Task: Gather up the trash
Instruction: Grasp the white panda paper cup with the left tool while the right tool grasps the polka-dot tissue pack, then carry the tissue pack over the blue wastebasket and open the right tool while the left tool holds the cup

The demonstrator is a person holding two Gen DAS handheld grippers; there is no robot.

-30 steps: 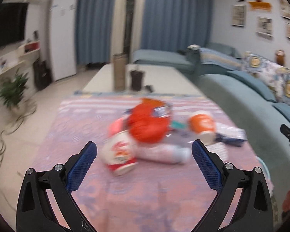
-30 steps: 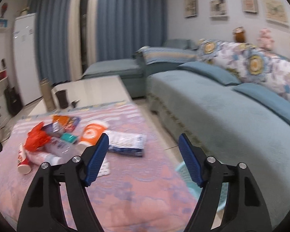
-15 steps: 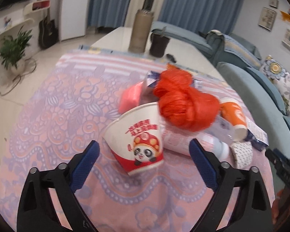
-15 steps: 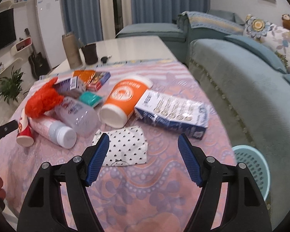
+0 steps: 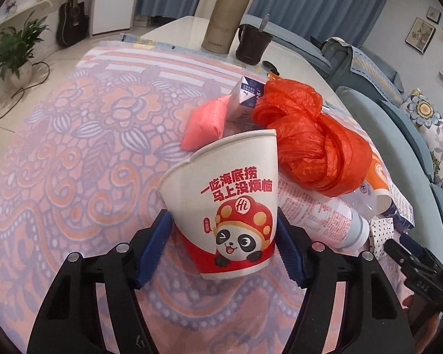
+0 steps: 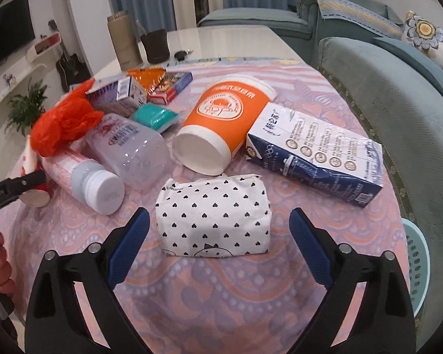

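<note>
Now that the left gripper [image 5: 223, 249] has narrowed onto the panda cup [image 5: 226, 206], pinching its sides, the right gripper [image 6: 218, 244], spread wide, straddles the heart-print packet [image 6: 214, 216], so pickup seems imminent.

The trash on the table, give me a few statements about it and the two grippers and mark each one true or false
1. The left gripper has its blue pads against both sides of the panda paper cup. True.
2. The right gripper is clamped on the heart-print packet. False: its jaws stand open, with a gap on either side of the packet.
3. The orange cup stands upright. False: it lies on its side, its white base toward the camera.
4. The blue milk carton lies flat to the right of the orange cup. True.
5. The orange plastic bag sits inside the light blue basket. False: it lies on the tablecloth, on the bottles.
</note>
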